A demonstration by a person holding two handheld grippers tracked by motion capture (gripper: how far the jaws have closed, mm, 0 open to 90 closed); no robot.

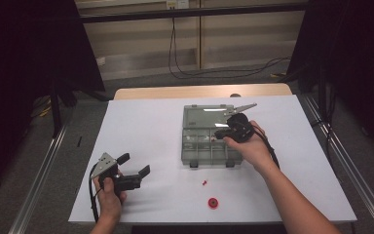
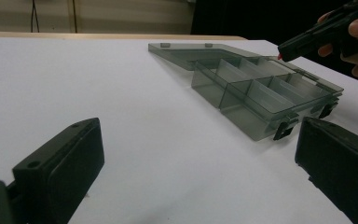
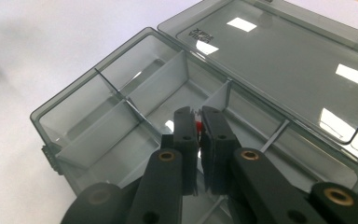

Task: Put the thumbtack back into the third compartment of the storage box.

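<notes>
My right claw [image 3: 198, 122] pinches a small red pin [image 3: 197, 126] above the open compartment box [image 3: 121, 88]; my left claw [image 1: 136, 165], well apart from the box, gapes released.

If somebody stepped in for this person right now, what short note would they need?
Right gripper: fingers shut on a small red pin, held above the compartments of the open grey organizer box, lid lying flat behind.
Left gripper: open, holding nothing, low over the white table left of the box.
Still on the table in front of the box: another small red pin and a red round piece.
Done: one pin picked up.
Left: probably drop it into a compartment, then fetch the other two.
</notes>
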